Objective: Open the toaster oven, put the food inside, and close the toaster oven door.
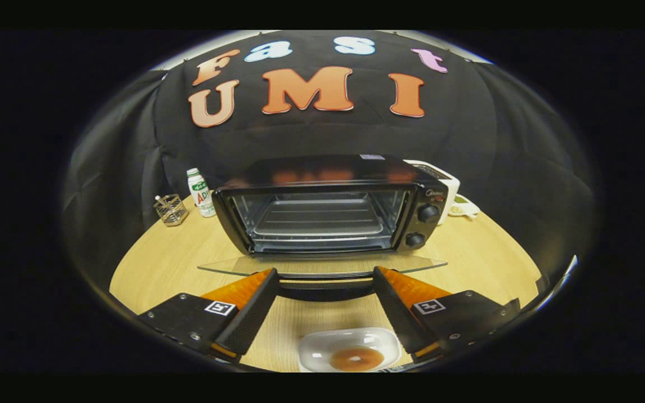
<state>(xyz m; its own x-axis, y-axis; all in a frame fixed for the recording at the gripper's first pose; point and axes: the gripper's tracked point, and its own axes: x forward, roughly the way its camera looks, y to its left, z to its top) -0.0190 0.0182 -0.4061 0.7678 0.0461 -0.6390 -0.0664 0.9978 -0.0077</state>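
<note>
One snag: the hand-held gripper (322, 285), spread wide and empty, could knock the toaster oven's lowered glass door (322, 265) when reaching back for the doughnut (356, 359).

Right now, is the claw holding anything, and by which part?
Nothing is held. The claw is open, its fingers apart above the dish, just short of the oven door.

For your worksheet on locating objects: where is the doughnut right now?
The doughnut lies on a white dish between the open gripper fingers, before the toaster oven.
</note>
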